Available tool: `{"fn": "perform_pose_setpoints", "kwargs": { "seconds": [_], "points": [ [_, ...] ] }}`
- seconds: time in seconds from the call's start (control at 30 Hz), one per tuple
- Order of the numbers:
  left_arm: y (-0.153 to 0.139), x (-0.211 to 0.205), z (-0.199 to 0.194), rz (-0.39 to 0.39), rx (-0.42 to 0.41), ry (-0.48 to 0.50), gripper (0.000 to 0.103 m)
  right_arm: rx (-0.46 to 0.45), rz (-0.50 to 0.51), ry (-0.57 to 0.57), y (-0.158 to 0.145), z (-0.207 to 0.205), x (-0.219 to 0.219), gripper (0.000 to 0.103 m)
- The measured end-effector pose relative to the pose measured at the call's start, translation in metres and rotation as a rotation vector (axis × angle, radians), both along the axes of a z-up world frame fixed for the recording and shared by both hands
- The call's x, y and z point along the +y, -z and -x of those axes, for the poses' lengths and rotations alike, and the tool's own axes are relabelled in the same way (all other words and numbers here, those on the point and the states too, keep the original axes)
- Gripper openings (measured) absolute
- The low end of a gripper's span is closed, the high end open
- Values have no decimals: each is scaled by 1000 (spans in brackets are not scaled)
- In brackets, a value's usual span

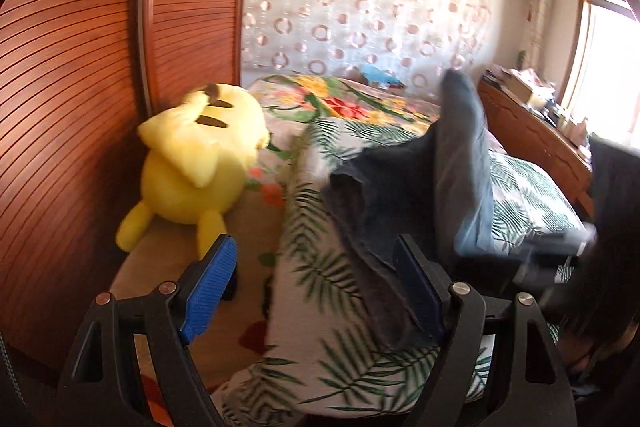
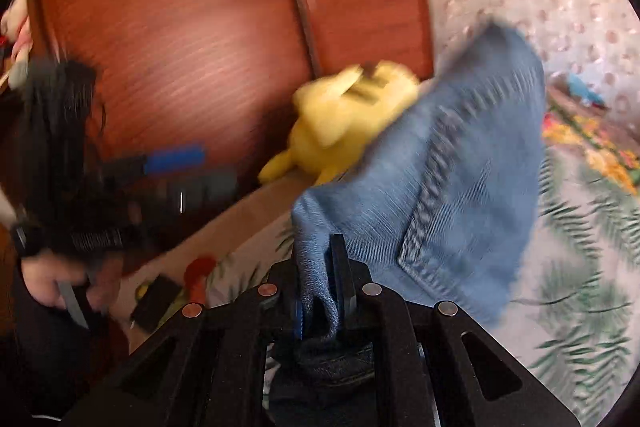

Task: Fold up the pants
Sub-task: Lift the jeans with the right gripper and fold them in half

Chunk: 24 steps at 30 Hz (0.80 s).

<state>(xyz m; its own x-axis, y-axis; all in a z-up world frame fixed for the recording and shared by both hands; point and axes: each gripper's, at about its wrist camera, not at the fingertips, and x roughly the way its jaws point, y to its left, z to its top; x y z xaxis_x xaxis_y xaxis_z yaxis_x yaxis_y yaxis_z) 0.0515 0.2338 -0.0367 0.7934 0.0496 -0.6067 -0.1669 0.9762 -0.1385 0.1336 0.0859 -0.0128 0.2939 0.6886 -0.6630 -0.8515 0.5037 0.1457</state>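
Note:
Blue denim pants point(image 2: 448, 163) hang lifted over the bed, a back pocket showing. My right gripper point(image 2: 320, 267) is shut on a bunched fold of the denim, which sits pinched between its jaws. In the left wrist view the pants point(image 1: 404, 187) look dark and rise to a peak on the right, where the blurred right gripper point(image 1: 536, 251) holds them. My left gripper point(image 1: 316, 267) stands open, its blue pads point(image 1: 212, 287) wide apart. Denim lies beside its right finger, but nothing is pinched. The left gripper point(image 2: 216, 169) appears blurred at the left of the right wrist view, held by a hand point(image 2: 60, 287).
The bed cover point(image 1: 320, 367) has a green leaf print. A yellow plush toy point(image 1: 192, 163) sits at the bed's left edge against wooden slatted wardrobe doors point(image 1: 80, 87). A wooden dresser point(image 1: 532, 131) with clutter runs along the right side, under a bright window.

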Motion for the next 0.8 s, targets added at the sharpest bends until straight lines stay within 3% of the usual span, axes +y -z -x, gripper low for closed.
{"fn": "perform_pose_setpoints", "kwargs": {
  "seconds": [0.13, 0.23, 0.47, 0.67, 0.8],
  "points": [
    [-2, 9, 1, -5, -5, -26, 81, 56, 79, -49, 35, 0, 18, 10],
    [-1, 10, -1, -9, -3, -30, 81, 53, 82, -40, 37, -4, 17, 11],
    [-6, -1, -6, -23, -10, -5, 81, -2, 57, -26, 0, 13, -6, 36],
    [-13, -9, -15, -32, -19, 21, 81, -92, -2, 52, -30, 19, -50, 39],
    [-13, -19, -33, -42, -10, 57, 81, -137, 2, 123, -35, 1, -68, 39]
  ]
}}
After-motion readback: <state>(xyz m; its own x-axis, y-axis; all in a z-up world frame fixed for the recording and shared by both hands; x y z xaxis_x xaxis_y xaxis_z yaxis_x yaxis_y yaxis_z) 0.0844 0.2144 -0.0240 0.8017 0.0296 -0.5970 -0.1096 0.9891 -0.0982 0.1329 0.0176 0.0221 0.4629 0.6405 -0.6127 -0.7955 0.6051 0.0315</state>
